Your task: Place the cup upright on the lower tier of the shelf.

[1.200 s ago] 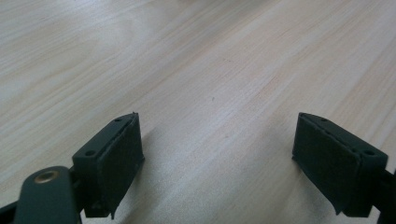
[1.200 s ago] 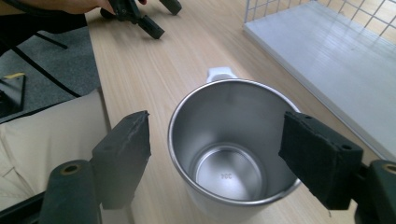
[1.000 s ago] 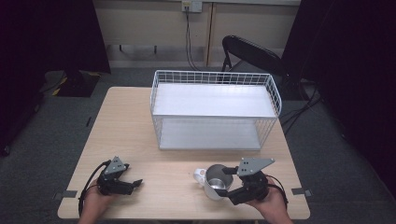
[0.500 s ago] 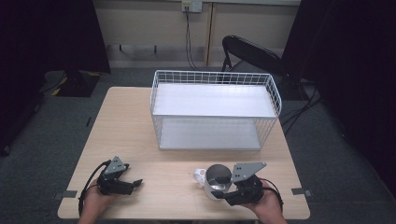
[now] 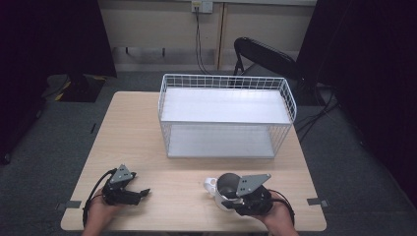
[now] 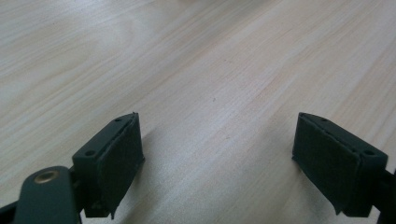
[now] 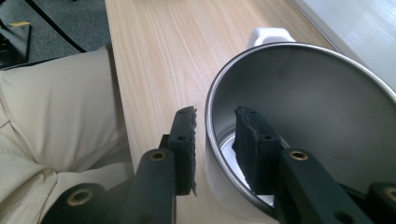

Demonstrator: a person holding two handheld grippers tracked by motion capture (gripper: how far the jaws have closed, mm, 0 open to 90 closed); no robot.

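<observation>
A white mug (image 5: 220, 192) with a steel-lined inside stands upright near the table's front edge, its handle (image 5: 210, 184) pointing left. My right gripper (image 5: 231, 199) straddles the mug's near wall. In the right gripper view one jaw is inside the mug (image 7: 299, 107) and the other outside, my right gripper (image 7: 215, 114) has just been closing, and a thin gap still shows on each side of the wall. My left gripper (image 5: 146, 191) rests at the front left of the table, and in the left gripper view my left gripper (image 6: 219, 140) is open over bare wood.
A white wire basket (image 5: 226, 78) with a white floor stands at the back middle of the wooden table (image 5: 137, 132). A dark folding chair (image 5: 265, 54) and cables lie beyond the table. The person's beige clothing (image 7: 56, 116) is at the table's front edge.
The right gripper's jaws have narrowed around the mug's near wall, and the gripper has shifted slightly left. The left gripper has kept still.
</observation>
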